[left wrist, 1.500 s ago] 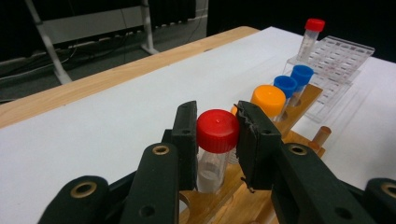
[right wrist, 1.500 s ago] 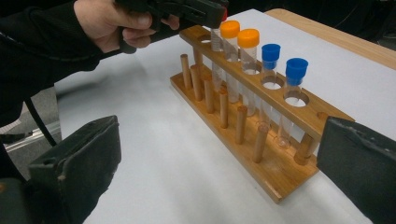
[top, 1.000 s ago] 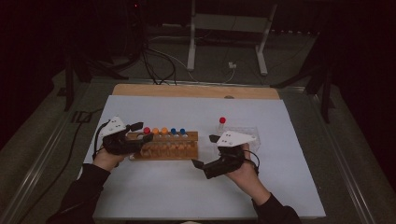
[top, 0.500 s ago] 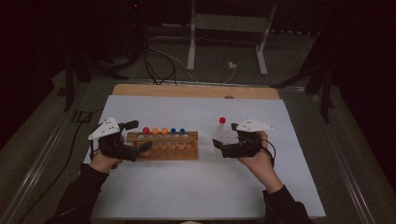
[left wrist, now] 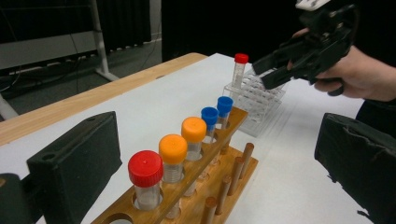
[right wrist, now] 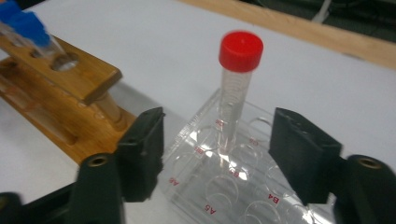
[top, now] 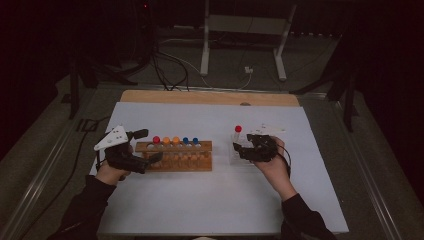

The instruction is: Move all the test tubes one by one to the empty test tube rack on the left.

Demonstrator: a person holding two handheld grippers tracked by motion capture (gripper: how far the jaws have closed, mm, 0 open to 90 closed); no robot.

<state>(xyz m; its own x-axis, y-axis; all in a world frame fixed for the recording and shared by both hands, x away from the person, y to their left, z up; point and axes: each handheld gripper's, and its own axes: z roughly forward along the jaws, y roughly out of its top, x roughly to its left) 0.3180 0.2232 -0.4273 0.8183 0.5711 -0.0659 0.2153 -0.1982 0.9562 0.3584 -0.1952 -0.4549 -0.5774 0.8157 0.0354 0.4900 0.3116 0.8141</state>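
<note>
A wooden rack (top: pixel 175 156) (left wrist: pixel 233 179) (right wrist: pixel 70 79) holds a red-capped tube (top: pixel 156 139) (left wrist: pixel 145 170), two orange-capped and two blue-capped tubes. My left gripper (top: pixel 149 145) (left wrist: pixel 217 140) is open, its jaws wide on either side of the rack's left end without touching it. To the right, a clear plastic rack (top: pixel 236 159) (left wrist: pixel 257 100) (right wrist: pixel 219 191) carries one tall red-capped tube (top: pixel 238 129) (left wrist: pixel 240 65) (right wrist: pixel 238 70). My right gripper (top: pixel 241 150) (left wrist: pixel 275 65) (right wrist: pixel 219 140) has just been closing. Its jaws are half apart over the clear rack, with the tube in the gap and room on both sides.
A white sheet (top: pixel 210 200) covers the table, with a wooden strip (top: pixel 210 97) along its far edge. Behind it stand metal stand legs (top: pixel 205 45) and loose cables (top: pixel 170 70) on the dark floor. Metal rails (top: pixel 40 175) run down both sides.
My right hand moved from the front of the sheet back and right to the clear rack, and its jaws narrowed. The left gripper's jaws spread wide at the wooden rack's end.
</note>
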